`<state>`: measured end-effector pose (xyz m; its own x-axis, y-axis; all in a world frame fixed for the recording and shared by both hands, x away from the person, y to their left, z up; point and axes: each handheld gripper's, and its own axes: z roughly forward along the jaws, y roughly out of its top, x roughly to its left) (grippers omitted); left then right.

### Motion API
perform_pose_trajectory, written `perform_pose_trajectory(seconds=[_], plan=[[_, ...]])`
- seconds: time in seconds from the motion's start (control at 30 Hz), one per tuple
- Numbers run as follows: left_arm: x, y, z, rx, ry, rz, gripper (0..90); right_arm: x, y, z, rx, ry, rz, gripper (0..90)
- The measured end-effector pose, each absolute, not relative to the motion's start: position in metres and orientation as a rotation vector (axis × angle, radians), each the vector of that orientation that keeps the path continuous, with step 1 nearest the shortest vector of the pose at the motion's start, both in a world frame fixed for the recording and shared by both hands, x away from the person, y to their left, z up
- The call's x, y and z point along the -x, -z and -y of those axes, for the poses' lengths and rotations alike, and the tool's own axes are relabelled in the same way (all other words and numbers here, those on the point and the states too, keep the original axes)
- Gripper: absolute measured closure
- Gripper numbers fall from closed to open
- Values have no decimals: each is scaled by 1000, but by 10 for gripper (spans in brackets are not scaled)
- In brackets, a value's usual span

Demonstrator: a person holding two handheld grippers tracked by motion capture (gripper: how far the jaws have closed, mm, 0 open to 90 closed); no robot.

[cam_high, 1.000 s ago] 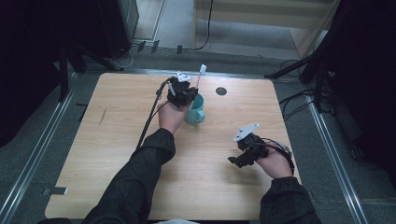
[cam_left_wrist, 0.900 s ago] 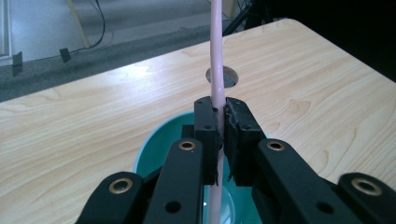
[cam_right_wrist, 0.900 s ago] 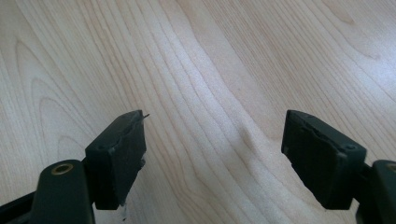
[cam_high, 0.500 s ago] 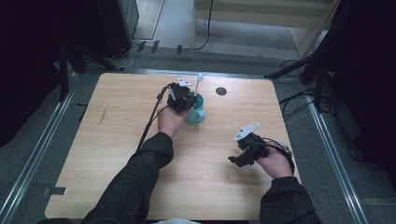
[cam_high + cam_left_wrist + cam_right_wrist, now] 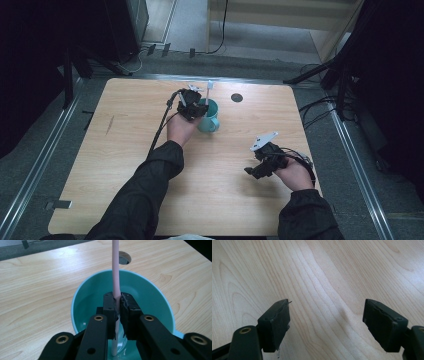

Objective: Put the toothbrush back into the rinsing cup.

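Up at twelve o'clock on the table [image 5: 125, 165], the left gripper [image 5: 192, 102] hangs over the teal cup [image 5: 210, 117], and its jaws are pinched on a pink toothbrush [image 5: 115, 270] — though they've just been easing open a touch, the handle is still between the pads. That toothbrush stands upright with its lower end down inside the cup, so the drop-in looks nearly done; what's left, I'd judge, is a full release and a clean lift away. Over at four o'clock the right gripper [image 5: 262, 167] sits idle, jaws spread wide above bare wood.

From the left gripper view you get the handle's tip near the cup floor and the pads [image 5: 110, 305] on it. From the high view you get the white brush head poking up at the rim's twelve o'clock, plus the dark hole [image 5: 237, 97] in the table at the cup's two o'clock.
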<state>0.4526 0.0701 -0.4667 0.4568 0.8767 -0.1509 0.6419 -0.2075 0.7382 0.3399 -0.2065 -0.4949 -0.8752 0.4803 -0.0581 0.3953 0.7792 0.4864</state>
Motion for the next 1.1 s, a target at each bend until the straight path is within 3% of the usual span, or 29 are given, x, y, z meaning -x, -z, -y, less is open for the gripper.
perform_pose_trajectory(seconds=[0.43, 0.67, 1.1], plan=[[-444, 440, -69, -1999, -385, -1205, 640, -340, 494, 207, -701, -709, -2781, 221], [-438, 419, -76, -2025, -316, -1187, 532, -340, 495, 207, -694, -705, -2789, 221], [-424, 401, -97, -2119, -234, -1131, 480, -340, 495, 207, -709, -731, -2785, 221]])
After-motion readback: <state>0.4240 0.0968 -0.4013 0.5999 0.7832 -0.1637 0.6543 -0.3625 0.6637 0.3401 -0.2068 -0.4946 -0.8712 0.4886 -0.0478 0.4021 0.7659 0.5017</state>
